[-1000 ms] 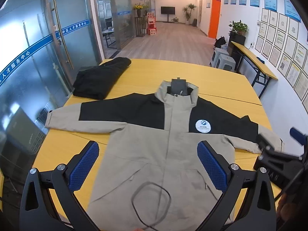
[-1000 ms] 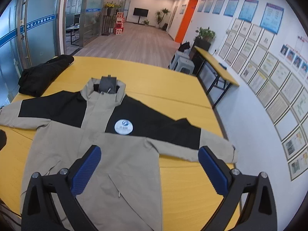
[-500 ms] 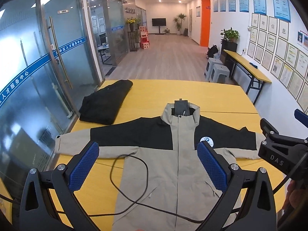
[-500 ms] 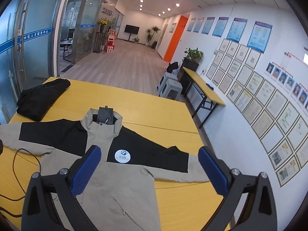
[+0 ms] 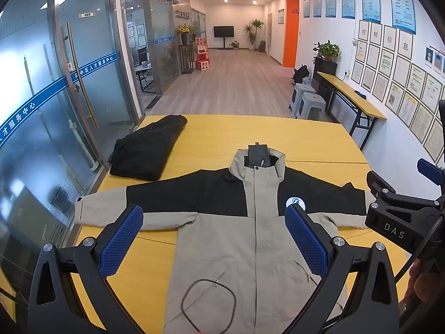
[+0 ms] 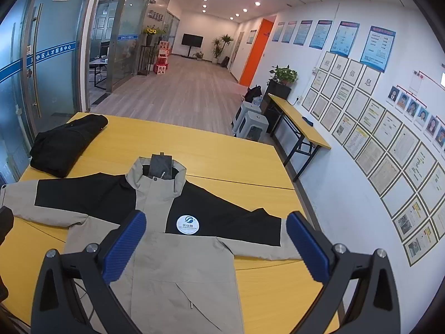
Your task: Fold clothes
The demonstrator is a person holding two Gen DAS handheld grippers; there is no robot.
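A beige and black jacket (image 5: 236, 239) lies flat, front up, on the yellow table (image 5: 292, 136), both sleeves spread out sideways. It also shows in the right wrist view (image 6: 178, 253), with a round white logo (image 6: 188, 224) on its chest. My left gripper (image 5: 214, 242) is open and empty, held above the jacket's lower body. My right gripper (image 6: 215, 247) is open and empty, held above the jacket's right side; its body shows at the right edge of the left wrist view (image 5: 400, 217).
A folded black garment (image 5: 150, 150) lies at the table's far left corner. A black cable loop (image 5: 208, 303) rests on the jacket's hem. Glass doors (image 5: 69, 97) stand to the left. Grey stools (image 5: 308, 104) and a narrow side table (image 5: 350, 94) stand by the right wall.
Both grippers have tilted back down a little toward the jacket after rising. The cable that trailed across the jacket now lies as a small loop near the hem. The jacket has not moved.
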